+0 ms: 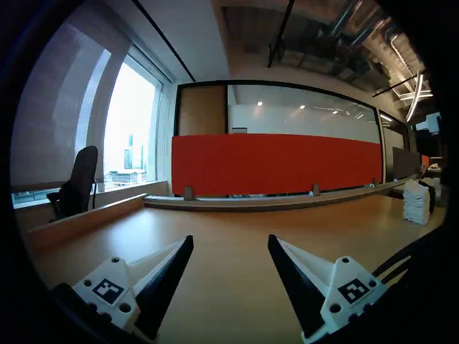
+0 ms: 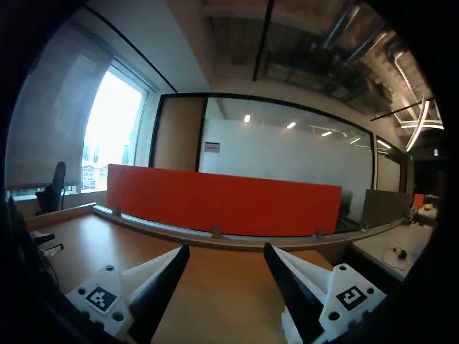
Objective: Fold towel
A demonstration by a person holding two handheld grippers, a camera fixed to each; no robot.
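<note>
Spread and empty, the left gripper point(image 1: 229, 237) and right gripper point(image 2: 226, 246) hover above the surface point(image 1: 241, 221); stacked towels point(image 1: 417, 202), likely soft and light, suit corner pinches.

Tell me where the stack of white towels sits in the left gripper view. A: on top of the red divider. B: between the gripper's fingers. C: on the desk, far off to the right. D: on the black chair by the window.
C: the stack of white towels rests on the wooden desk at the far right, well apart from the open left gripper, which holds nothing.
</note>
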